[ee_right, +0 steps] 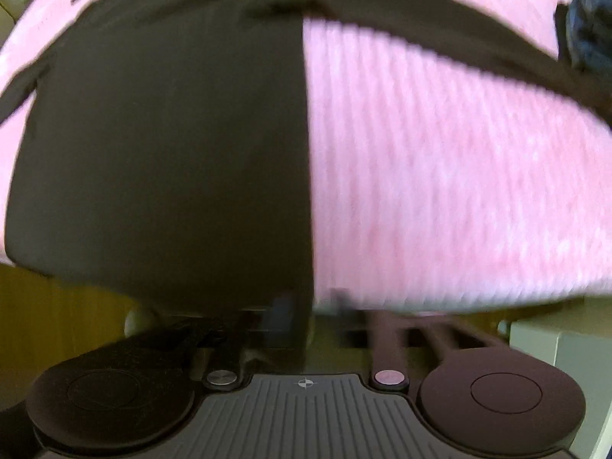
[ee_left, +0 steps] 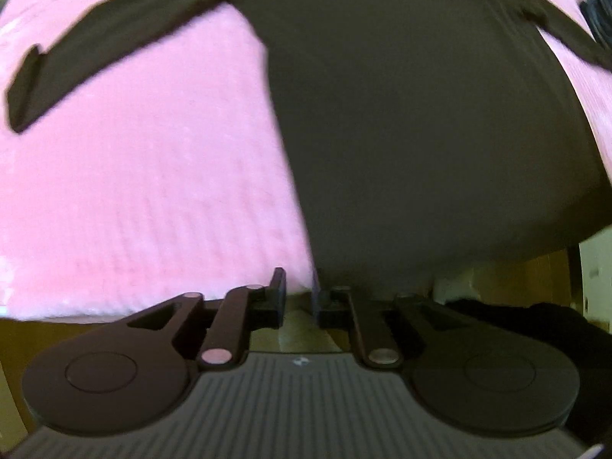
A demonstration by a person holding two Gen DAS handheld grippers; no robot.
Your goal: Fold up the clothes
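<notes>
A dark brown long-sleeved shirt (ee_left: 401,114) lies spread flat on a pink blanket (ee_left: 153,191), its sleeves stretched out to both sides. My left gripper (ee_left: 298,298) sits at the shirt's near left hem corner, fingers a small gap apart with nothing between them. In the right wrist view the same shirt (ee_right: 172,153) fills the left half over the pink blanket (ee_right: 459,172). My right gripper (ee_right: 310,313) is at the near right hem corner; the view is blurred and the shirt edge hangs at its fingers.
The blanket's near edge drops to a wooden floor (ee_left: 298,325). A dark blue object (ee_right: 589,26) lies at the far right of the blanket. A pale box (ee_right: 554,344) stands low on the right. Dark cloth (ee_left: 535,317) lies low right of the left gripper.
</notes>
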